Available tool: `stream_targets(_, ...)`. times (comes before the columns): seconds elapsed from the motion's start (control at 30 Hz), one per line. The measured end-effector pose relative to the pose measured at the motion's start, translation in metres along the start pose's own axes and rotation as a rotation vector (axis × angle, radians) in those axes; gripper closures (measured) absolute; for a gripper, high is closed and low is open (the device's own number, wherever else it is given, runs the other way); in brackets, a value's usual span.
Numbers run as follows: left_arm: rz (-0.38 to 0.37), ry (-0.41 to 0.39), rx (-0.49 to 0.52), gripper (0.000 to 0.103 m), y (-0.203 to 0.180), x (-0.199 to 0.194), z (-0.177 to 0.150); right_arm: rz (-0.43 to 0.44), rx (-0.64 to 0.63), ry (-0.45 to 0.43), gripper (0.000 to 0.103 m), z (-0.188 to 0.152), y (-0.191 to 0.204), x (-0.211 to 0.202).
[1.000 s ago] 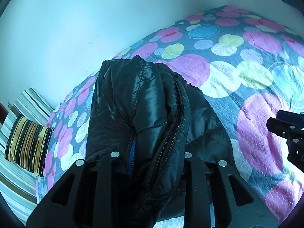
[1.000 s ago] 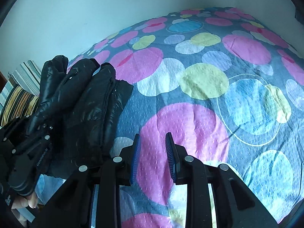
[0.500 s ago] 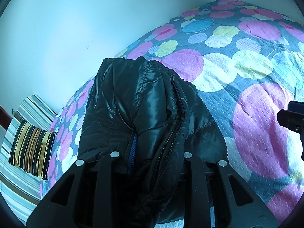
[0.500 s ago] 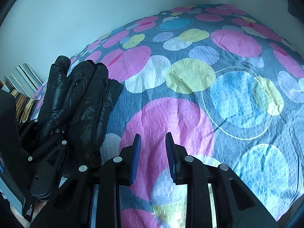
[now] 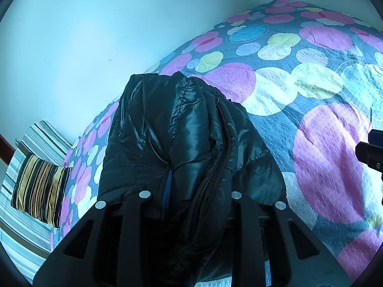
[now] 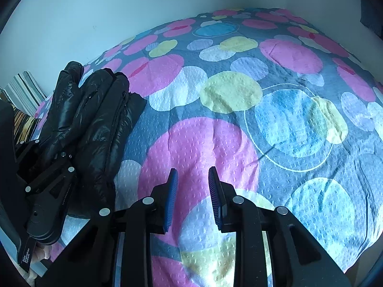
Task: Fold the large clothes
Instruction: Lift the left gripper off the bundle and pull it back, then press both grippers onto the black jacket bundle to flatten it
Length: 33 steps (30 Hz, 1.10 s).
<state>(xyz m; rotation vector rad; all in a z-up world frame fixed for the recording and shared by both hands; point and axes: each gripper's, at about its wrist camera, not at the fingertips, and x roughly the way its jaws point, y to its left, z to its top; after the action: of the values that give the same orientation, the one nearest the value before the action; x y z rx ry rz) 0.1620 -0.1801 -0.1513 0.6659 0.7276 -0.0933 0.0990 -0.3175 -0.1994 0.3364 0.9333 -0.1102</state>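
Leftward, left gripper (image 5: 191, 198) clamping black jacket (image 5: 182, 129) near bedspread (image 6: 239, 95) edge, right gripper (image 6: 192, 189) narrow, empty

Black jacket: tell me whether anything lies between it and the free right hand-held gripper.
Nothing visible does. The black jacket sits bunched in the left hand-held gripper. The right hand-held gripper hovers with its jaws parted and nothing between them; only bare spotted bedspread separates the two.
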Motion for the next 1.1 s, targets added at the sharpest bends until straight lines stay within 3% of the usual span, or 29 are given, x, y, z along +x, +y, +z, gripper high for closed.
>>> stream_targets(0.13, -0.001, 0.000, -0.002, 0.077, 0.000, -0.001, 0.000, -0.014, -0.015, 0.000, 0.075, -0.002, 0.002, -0.001)
stream_targets(0.2, -0.002, -0.001, -0.008, 0.077, 0.002, -0.002, 0.001, -0.024, -0.021, -0.004, 0.064, -0.003, 0.003, -0.002)
stream_targets(0.27, -0.004, -0.002, -0.014, 0.077, 0.003, -0.002, 0.002, -0.039, -0.030, -0.014, 0.060, -0.003, 0.004, -0.005)
stream_targets(0.5, -0.015, -0.005, -0.048, 0.075, 0.011, -0.011, 0.003, -0.063, -0.050, -0.019, 0.060, -0.004, 0.006, -0.009)
stream_targets(0.7, -0.113, -0.020, -0.117, 0.060, 0.022, -0.031, 0.005, -0.079, -0.059, -0.018, 0.060, -0.006, 0.006, -0.013)
stream_targets(0.77, -0.162, -0.038, -0.138, 0.060, 0.027, -0.043, 0.007, -0.084, -0.065, -0.019, 0.060, -0.006, 0.008, -0.016)
stream_targets(0.93, -0.309, -0.115, -0.255, 0.058, 0.072, -0.086, 0.007, -0.067, -0.078, -0.036, 0.060, 0.001, 0.018, -0.027)
stream_targets(1.1, -0.281, -0.171, -0.387, 0.054, 0.144, -0.098, -0.006, -0.023, -0.125, -0.081, 0.060, 0.016, 0.047, -0.046)
